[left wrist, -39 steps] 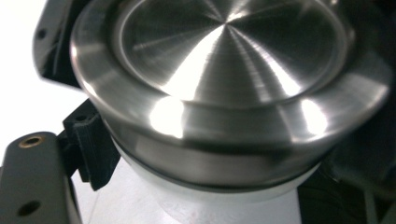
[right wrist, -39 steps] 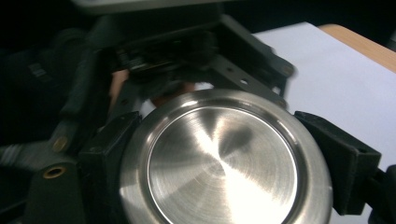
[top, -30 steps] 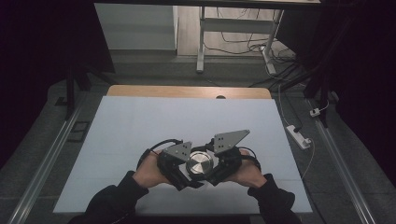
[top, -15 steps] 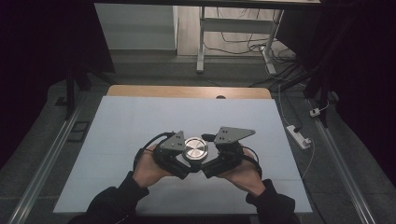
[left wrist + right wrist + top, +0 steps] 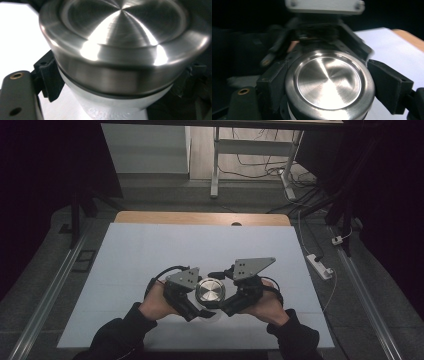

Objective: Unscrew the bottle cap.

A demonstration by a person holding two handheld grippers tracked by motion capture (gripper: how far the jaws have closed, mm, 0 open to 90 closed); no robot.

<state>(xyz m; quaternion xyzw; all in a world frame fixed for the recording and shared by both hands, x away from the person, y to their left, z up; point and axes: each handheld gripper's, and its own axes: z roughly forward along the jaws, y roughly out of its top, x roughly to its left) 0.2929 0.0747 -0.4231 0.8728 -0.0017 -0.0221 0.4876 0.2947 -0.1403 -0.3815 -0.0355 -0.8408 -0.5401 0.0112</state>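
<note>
A jar [image 5: 210,292] with a brushed steel lid [image 5: 210,290] sits at about six o'clock on the white desk [image 5: 150,250], near the person's edge, held between both hands. The left tongs [image 5: 197,307] come in from nine o'clock and are clamped on the frosted body of the jar below the lid; in the left gripper view the jar body [image 5: 112,105] fills the space between the black jaws, with the lid [image 5: 120,42] looming just above them. The right tongs [image 5: 225,302] reach in from three o'clock. Their jaws have just been closing, and in the right gripper view they press against the rim of the lid [image 5: 329,82] on both sides, so they are gripping the lid. In that same view the left tongs show beyond the jar at twelve o'clock, blurred and dark. The lid sits flat on the jar, its round top facing up. A white power strip [image 5: 320,266] lies on the floor at three o'clock, well apart from the desk's things.
</note>
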